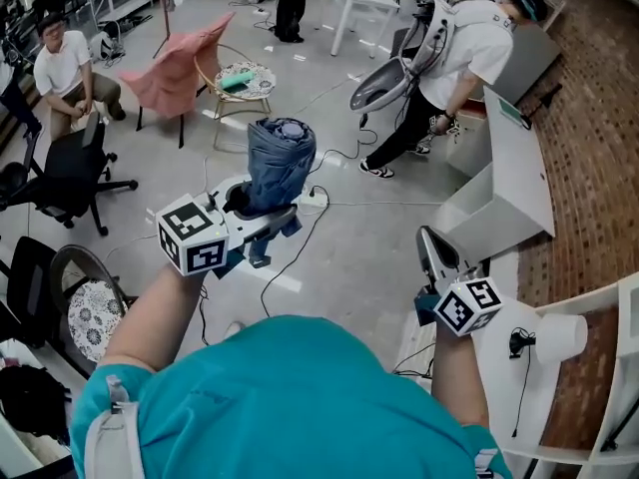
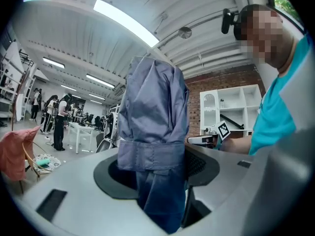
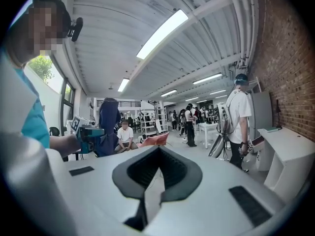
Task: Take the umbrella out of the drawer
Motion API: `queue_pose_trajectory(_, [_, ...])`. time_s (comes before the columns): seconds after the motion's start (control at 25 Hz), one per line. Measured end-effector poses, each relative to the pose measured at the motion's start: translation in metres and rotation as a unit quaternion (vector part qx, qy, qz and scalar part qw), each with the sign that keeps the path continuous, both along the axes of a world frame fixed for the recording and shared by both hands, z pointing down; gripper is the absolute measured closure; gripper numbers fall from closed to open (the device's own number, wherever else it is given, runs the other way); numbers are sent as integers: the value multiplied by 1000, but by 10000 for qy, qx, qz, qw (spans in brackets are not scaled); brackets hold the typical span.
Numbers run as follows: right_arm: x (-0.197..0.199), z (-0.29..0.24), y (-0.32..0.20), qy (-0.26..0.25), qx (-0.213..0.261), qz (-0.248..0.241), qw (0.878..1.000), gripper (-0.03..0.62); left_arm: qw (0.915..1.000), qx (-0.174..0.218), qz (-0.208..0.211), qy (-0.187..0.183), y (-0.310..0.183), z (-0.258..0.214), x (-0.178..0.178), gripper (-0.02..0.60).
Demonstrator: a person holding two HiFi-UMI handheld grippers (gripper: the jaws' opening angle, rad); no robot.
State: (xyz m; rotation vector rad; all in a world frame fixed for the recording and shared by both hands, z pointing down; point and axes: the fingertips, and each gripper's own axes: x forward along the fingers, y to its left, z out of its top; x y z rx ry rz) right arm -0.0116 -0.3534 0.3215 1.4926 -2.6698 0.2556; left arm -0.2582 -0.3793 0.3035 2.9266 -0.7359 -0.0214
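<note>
A folded blue umbrella [image 1: 280, 163] in its fabric sleeve stands upright in my left gripper [image 1: 262, 220], held up in the air over the floor. In the left gripper view the umbrella [image 2: 152, 132] fills the middle, and the black pads of the gripper [image 2: 157, 168] press on its lower end from both sides. My right gripper [image 1: 432, 245] hangs to the right, beside the white cabinet [image 1: 519, 168], with its jaws together and nothing between them [image 3: 156, 173]. From the right gripper view the umbrella [image 3: 107, 127] shows at the left, in the other gripper.
A white shelf unit [image 1: 569, 367] stands at the lower right. A person in a white shirt [image 1: 464, 53] bends by the cabinet. A black office chair [image 1: 70, 173], a pink-draped chair [image 1: 175, 73] and a seated person [image 1: 65, 68] are at the left. Cables [image 1: 300, 238] cross the floor.
</note>
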Motion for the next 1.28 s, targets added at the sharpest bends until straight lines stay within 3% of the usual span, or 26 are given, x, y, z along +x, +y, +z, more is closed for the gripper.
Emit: queue_pose_trajectory(1.28, [-9, 12, 1, 270, -53, -50, 9996, 574, 9996, -113, 221, -113, 4, 4, 7, 321])
